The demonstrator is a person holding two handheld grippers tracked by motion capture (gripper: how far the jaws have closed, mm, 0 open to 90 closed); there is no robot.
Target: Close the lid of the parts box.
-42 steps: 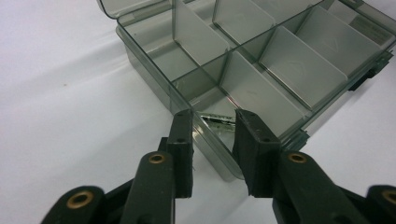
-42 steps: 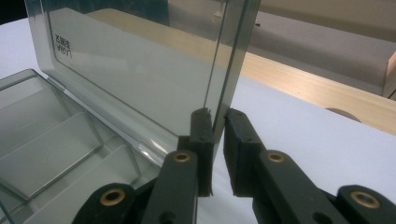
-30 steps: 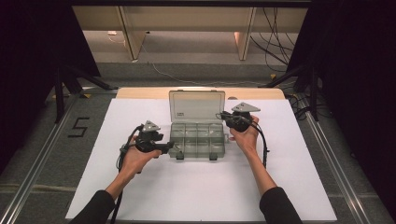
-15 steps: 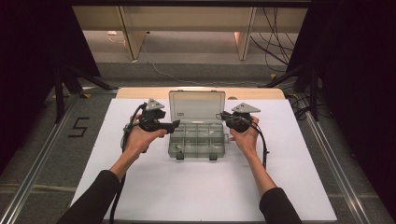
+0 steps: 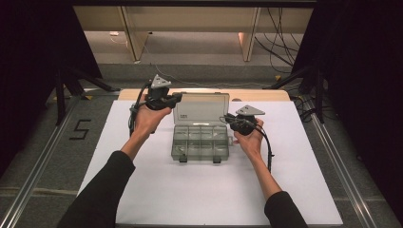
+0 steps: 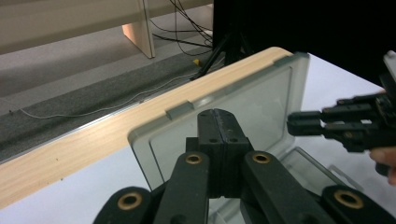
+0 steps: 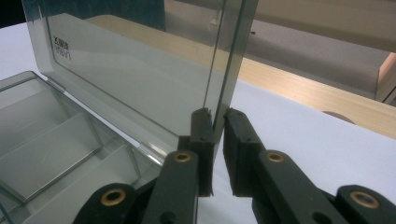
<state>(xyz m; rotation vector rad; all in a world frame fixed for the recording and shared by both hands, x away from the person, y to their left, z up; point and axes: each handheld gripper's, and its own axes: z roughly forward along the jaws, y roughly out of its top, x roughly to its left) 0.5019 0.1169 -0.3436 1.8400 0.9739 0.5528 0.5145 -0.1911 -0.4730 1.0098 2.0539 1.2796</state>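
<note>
A clear plastic compartment box [image 5: 200, 142] lies open mid-table, its lid [image 5: 202, 108] standing up at the far side. My right gripper [image 5: 227, 118] is at the lid's right edge. In the right gripper view its jaws [image 7: 218, 116] clamp the lid's rim [image 7: 219, 56], beside the open compartments [image 7: 46, 140]. My left gripper [image 5: 178, 97] hovers at the lid's far left corner. In the left gripper view its jaws [image 6: 217, 116] are shut together with nothing between them, in front of the lid [image 6: 261, 107]. The right gripper [image 6: 296, 125] shows there at the right.
A white mat [image 5: 142, 190] covers the table, with a wooden edge [image 5: 133, 94] along the far side. Cables [image 5: 280, 28] and dark stand legs [image 5: 66, 80] lie on the floor beyond. A "5" mark [image 5: 80, 129] sits left of the table.
My left gripper has risen from the box's left side and moved away to the lid's far left corner. The right gripper has stayed at the lid's right edge.
</note>
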